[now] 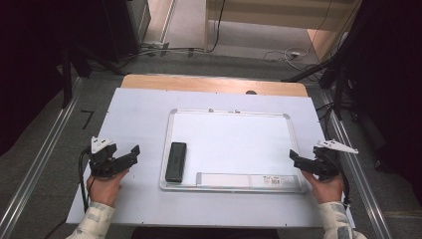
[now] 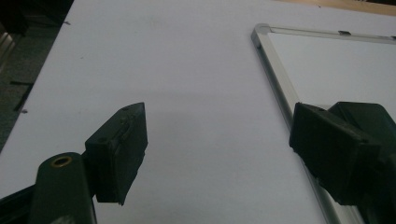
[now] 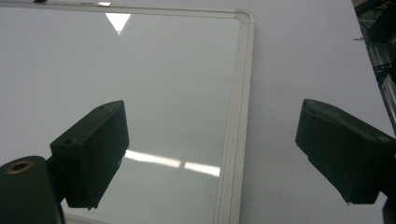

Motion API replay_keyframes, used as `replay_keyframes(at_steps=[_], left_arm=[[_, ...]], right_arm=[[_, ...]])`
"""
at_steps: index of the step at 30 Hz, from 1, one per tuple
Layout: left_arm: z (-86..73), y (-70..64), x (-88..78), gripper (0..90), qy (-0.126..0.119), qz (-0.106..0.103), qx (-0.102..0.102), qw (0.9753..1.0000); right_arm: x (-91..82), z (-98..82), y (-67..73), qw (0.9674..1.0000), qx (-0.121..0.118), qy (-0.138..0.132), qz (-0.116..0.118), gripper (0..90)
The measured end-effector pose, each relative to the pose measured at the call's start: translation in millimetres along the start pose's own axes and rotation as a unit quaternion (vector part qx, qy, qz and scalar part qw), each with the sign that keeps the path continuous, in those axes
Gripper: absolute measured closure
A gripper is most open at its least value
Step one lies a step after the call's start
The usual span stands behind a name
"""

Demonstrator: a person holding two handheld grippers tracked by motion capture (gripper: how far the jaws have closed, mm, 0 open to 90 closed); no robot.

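On the table's left side, near the edge, my left gripper (image 1: pixel 130 155) rests with jaws spread wide and nothing between them. Right of it the whiteboard (image 1: pixel 229 132) lies flat and looks clean, a black eraser (image 1: pixel 175 161) near its left rim. Just past the right rim, my right gripper (image 1: pixel 296 158) gapes empty too. Nothing looks started; everything seems left.
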State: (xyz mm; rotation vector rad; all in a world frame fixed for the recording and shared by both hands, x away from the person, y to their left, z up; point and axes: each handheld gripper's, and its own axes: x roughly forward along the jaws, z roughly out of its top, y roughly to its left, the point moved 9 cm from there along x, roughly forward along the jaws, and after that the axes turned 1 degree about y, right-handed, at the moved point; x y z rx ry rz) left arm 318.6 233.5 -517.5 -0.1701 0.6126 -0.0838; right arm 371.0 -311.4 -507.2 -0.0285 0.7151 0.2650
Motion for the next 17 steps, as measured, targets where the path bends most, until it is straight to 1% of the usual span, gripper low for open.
replay_keyframes(at_steps=[4, 6, 8, 13, 15, 17], left_arm=[[-0.8, 2.8, -2.0, 19.9, -0.003, 0.001, -0.002, 1.0000], [-1.7, 3.3, -2.4, 19.9, -0.001, 0.001, 0.001, 1.0000], [-2.6, 4.4, -2.6, 19.9, 0.000, 0.000, 0.000, 1.0000], [-6.8, 7.5, -1.9, 20.3, 0.006, 0.006, 0.002, 1.0000], [-7.9, 8.0, -0.8, 20.3, 0.007, 0.007, -0.002, 1.0000], [-9.3, 8.7, 1.5, 20.3, 0.006, 0.011, 0.000, 0.9999]], right_arm=[[0.0, -0.1, -1.1, 1.0000, 0.001, -0.001, 0.000, 8.5], [0.0, -0.1, -1.4, 1.0000, 0.001, -0.001, -0.001, 8.5], [-0.1, 0.0, -1.5, 1.0000, 0.001, -0.001, -0.001, 8.5], [-0.6, -0.3, -2.2, 1.0000, 0.003, -0.001, -0.002, 8.5], [-0.7, -0.3, -2.6, 1.0000, 0.003, -0.001, -0.002, 8.5], [-0.5, -0.2, -2.8, 1.0000, 0.004, -0.001, -0.002, 8.5]])
